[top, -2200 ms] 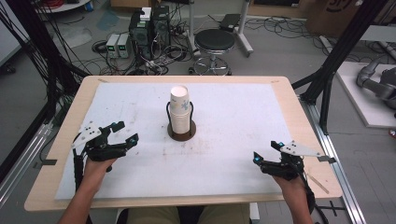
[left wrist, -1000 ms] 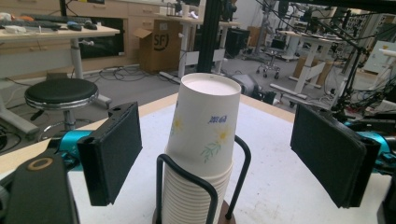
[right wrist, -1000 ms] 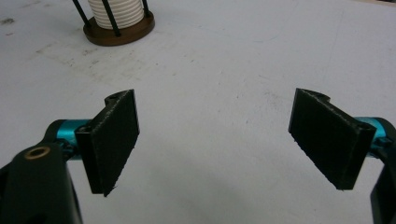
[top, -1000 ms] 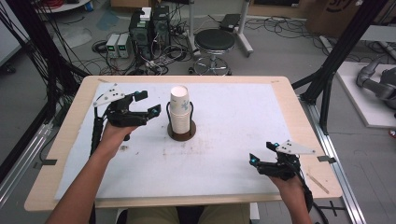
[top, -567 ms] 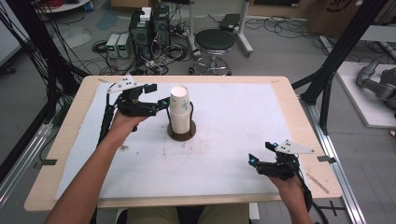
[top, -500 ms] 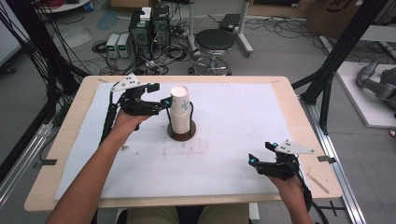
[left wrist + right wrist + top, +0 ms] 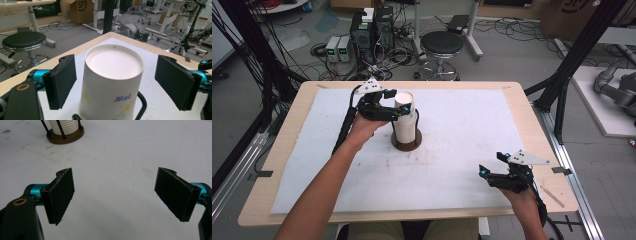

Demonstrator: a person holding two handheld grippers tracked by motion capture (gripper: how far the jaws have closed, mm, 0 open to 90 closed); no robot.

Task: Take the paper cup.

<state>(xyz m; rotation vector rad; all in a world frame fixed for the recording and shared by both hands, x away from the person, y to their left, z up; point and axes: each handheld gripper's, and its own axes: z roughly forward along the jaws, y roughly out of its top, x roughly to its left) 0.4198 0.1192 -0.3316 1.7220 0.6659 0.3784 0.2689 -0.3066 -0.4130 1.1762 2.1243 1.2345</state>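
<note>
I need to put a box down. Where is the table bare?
Bare: the white mat between the cup stack and the right claw, and its far right corner. Crowded: around the stack, where the left claw straddles the top cup.

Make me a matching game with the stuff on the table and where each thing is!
Things:
1. white paper cup stack
2. round brown wooden base
3. left gripper
4. right gripper

Places or states:
A. open, over bare white mat near the table's front right
B. open, jaws on either side of the top cup
C. under the cups
D. upside down inside black wire posts

Pairs: 1-D, 2-C, 3-B, 4-A
</note>
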